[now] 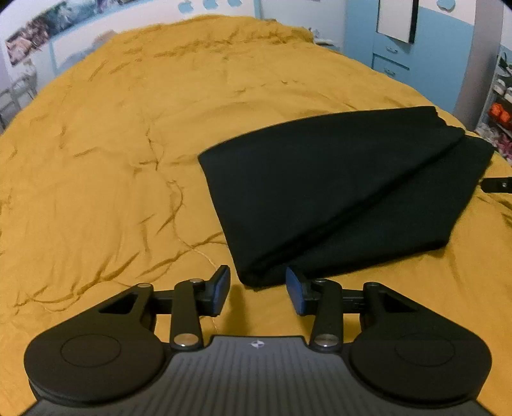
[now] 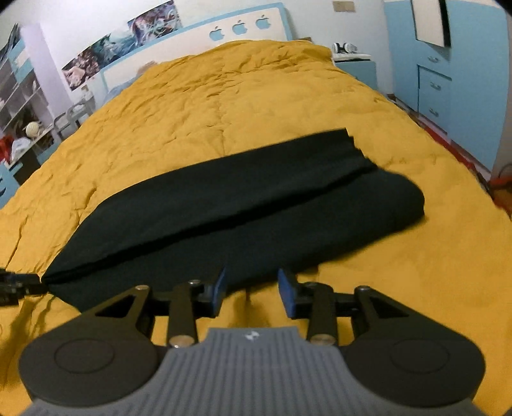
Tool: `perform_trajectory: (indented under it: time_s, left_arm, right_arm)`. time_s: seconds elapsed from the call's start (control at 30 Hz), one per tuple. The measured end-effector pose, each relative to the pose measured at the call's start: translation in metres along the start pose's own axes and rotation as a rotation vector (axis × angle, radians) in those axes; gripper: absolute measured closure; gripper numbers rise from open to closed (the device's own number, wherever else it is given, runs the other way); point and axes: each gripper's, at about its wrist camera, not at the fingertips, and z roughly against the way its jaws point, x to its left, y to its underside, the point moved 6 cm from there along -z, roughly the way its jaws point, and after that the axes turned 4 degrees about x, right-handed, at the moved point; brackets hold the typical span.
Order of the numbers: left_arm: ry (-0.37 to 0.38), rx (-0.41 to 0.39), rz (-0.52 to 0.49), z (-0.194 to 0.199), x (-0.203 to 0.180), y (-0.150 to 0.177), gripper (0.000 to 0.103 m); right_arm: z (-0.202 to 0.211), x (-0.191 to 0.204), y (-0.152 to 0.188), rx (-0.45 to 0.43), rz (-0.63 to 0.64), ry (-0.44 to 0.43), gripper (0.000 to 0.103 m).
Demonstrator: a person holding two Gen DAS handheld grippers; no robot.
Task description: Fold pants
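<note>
1. Nearest, left wrist view: the left gripper (image 1: 258, 289) stands part open with nothing between its blue pads (image 1: 221, 289). It sits just short of the near left corner of the pants (image 1: 336, 192), not touching the cloth.
2. Nearest, right wrist view: the right gripper (image 2: 252, 292) is likewise part open and empty, its tips at the near edge of the pants (image 2: 230, 211). Whether they brush the fabric cannot be told.
3. Middle ground: the pants lie flat on the yellow bedspread (image 1: 128, 160) – black, already doubled into a long band that runs left to right, with a layer seam showing along its length. The right end looks rounded, seemingly a fold.
4. Handling, as a judgement: the cloth appears soft, light and limp. It should drape rather than hold shape, and stacked layers may slide apart if only the top one is pinched.
5. Where to grip, as a judgement: the two near corners or one short end, jaws biting through every layer – then lift and carry over together.
6. Far: the blue-and-white headboard (image 2: 236, 28) and blue cabinets (image 2: 448, 80) play no part.
</note>
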Motion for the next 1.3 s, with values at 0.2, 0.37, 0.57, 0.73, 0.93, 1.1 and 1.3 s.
perform_trajectory:
  time_s: [0.2,0.37,0.57,0.73,0.93,1.1,1.3]
  left_arm:
    - [0.006,-0.008,0.04,-0.008,0.002,0.001,0.095]
    - [0.032,0.018,0.078,-0.006,0.01,0.011,0.099]
    - [0.04,0.064,0.155,-0.01,0.02,0.024,0.103]
    - [0.116,0.043,0.298,0.008,0.038,0.032,0.103]
    - [0.233,-0.034,0.495,0.023,0.061,0.017,0.066]
    - [0.345,-0.043,0.648,0.002,0.074,-0.001,0.051]
    - [0.426,-0.006,0.812,-0.041,0.083,0.0,0.051]
  right_arm:
    - [-0.003,0.022,0.0,-0.036,0.005,-0.067,0.071]
    - [-0.019,0.049,0.003,-0.023,0.086,-0.079,0.072]
    - [-0.04,0.049,0.02,0.051,0.106,-0.038,0.073]
    - [-0.036,0.048,0.021,0.049,0.107,-0.036,0.074]
    - [-0.017,0.045,0.011,0.012,0.076,-0.06,0.073]
    - [-0.007,0.041,0.002,-0.008,0.063,-0.063,0.071]
    - [-0.003,0.039,-0.009,-0.031,0.079,-0.058,0.068]
